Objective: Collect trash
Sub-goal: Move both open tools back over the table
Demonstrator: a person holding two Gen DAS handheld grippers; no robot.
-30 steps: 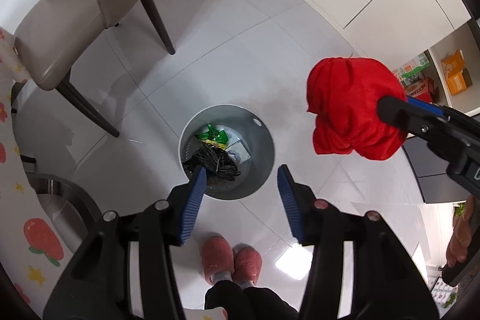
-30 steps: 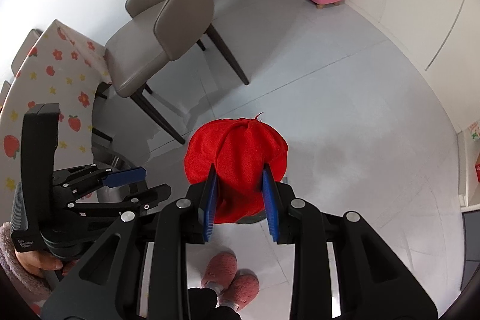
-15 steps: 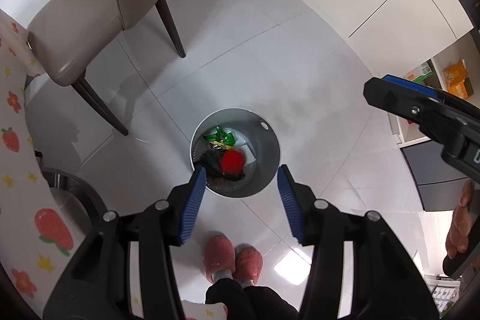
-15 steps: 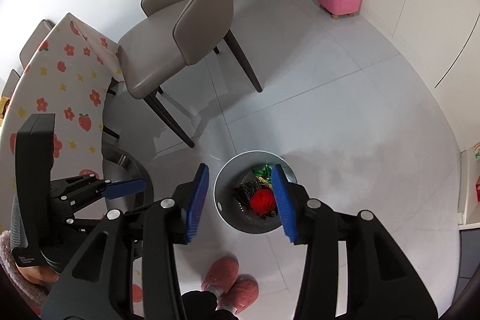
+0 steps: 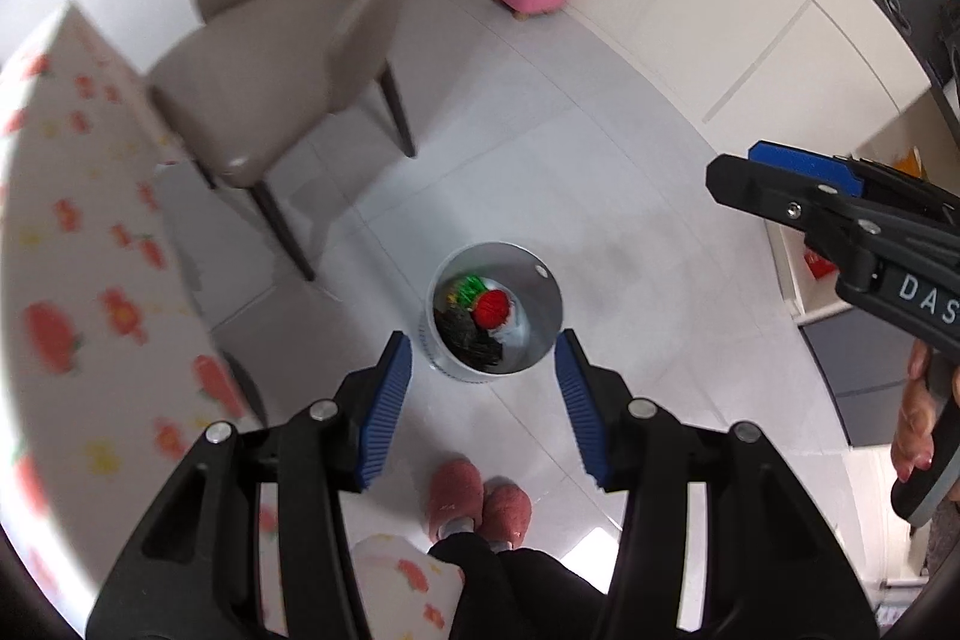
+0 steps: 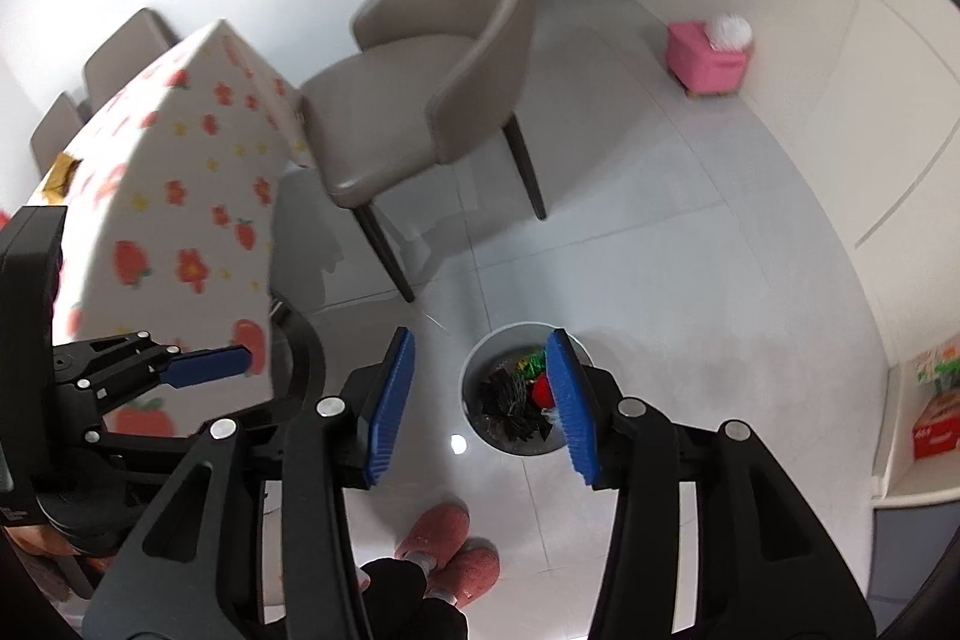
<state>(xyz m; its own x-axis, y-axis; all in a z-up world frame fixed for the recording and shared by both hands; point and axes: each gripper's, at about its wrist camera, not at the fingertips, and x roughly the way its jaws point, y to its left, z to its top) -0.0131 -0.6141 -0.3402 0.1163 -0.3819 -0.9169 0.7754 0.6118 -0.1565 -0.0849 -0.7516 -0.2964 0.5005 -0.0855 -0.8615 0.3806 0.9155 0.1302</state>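
A person in pink slippers (image 5: 477, 505) stands on a pale tiled floor (image 5: 540, 148), a two-finger gripper in each hand, looking down into a round grey bin (image 5: 543, 340). A red crumpled ball (image 5: 492, 307) lies inside the bin, on top of black shredded scraps (image 5: 468, 340) and beside a green wrapper (image 5: 468, 287).

The left gripper (image 5: 483, 403) hangs above the floor with its blue-padded jaws parted and nothing between them; the bin shows in the gap far below. The right gripper (image 6: 483, 403) is also empty, its jaws opening, with the bin partly hidden behind its right finger. In the left wrist view, the right gripper reaches in from the right edge, and fingers of the hand (image 5: 918, 418) holding it show at the handle.

A beige chair (image 6: 432, 112) stands on the floor beyond the bin, just beside the corner of a table (image 6: 180, 196) covered in a strawberry and flower print. A pink stool (image 6: 708, 58) sits against the white cabinets (image 5: 738, 16), well apart from the bin.
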